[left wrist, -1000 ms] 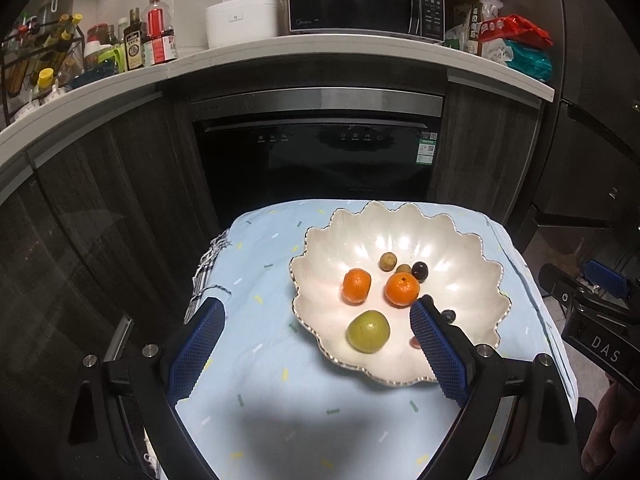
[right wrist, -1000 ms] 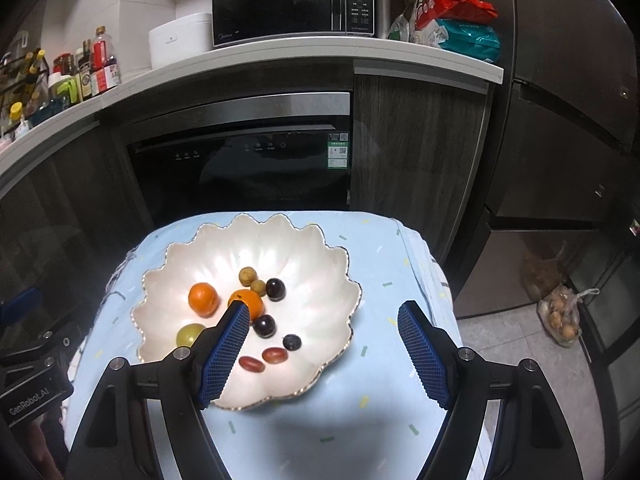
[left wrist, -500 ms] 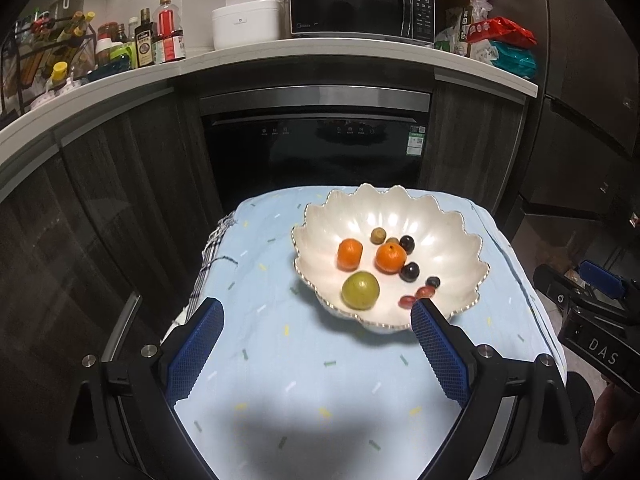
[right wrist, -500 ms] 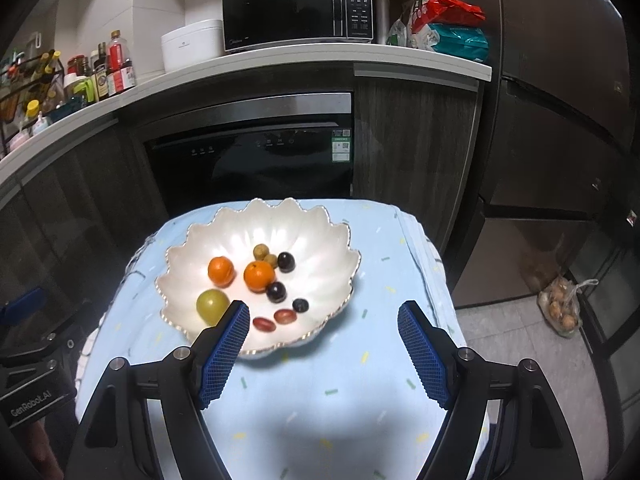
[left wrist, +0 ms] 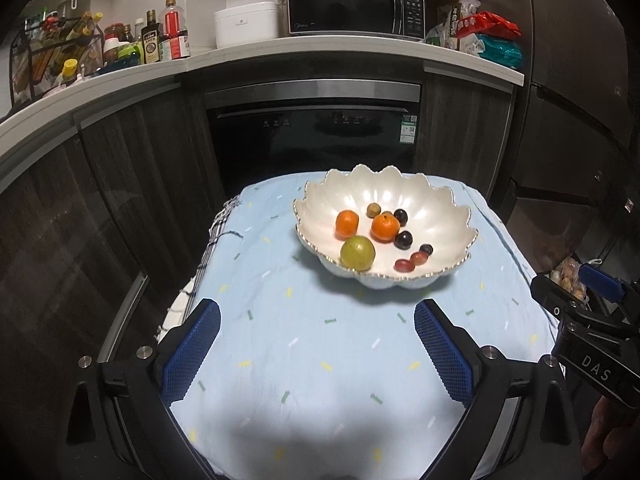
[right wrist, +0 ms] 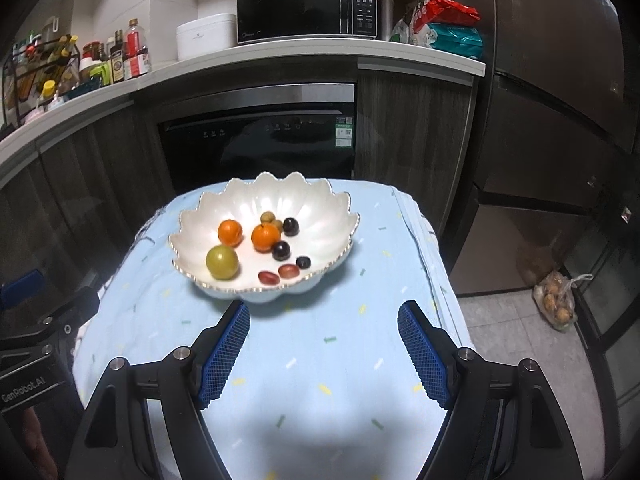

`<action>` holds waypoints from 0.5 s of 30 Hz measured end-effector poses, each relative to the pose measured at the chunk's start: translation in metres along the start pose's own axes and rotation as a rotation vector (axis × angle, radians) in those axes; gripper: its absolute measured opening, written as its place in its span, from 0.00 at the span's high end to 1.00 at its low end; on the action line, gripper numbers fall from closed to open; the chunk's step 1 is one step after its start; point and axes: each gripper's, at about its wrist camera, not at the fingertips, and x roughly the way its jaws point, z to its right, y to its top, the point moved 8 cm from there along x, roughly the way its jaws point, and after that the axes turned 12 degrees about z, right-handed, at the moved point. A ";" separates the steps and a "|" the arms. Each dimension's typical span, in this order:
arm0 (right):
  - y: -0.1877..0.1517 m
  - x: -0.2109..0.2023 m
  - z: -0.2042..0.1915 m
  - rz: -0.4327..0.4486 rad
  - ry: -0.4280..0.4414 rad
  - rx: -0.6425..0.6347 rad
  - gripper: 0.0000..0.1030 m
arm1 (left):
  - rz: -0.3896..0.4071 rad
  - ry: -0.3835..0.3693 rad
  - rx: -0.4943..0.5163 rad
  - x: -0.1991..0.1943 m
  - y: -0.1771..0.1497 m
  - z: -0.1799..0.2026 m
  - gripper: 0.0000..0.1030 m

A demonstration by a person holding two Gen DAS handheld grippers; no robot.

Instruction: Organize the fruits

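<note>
- Both grippers, left gripper [left wrist: 316,344] and right gripper [right wrist: 323,348], have backed away from the bowl [left wrist: 436,204]; jaws wide, empty.
- Fruits sit gathered; judged finished, next only withdrawal.

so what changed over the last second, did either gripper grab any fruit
No grab. Both the left gripper and right gripper pulled back from the bowl, jaws open and empty, so they now sit over bare tablecloth. The fruit, including the green fruit, stayed put in the bowl.
</note>
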 end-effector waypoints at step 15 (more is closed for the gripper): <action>-0.024 -0.027 -0.005 0.040 -0.001 -0.022 0.25 | 0.009 0.016 -0.011 -0.020 -0.034 -0.009 0.00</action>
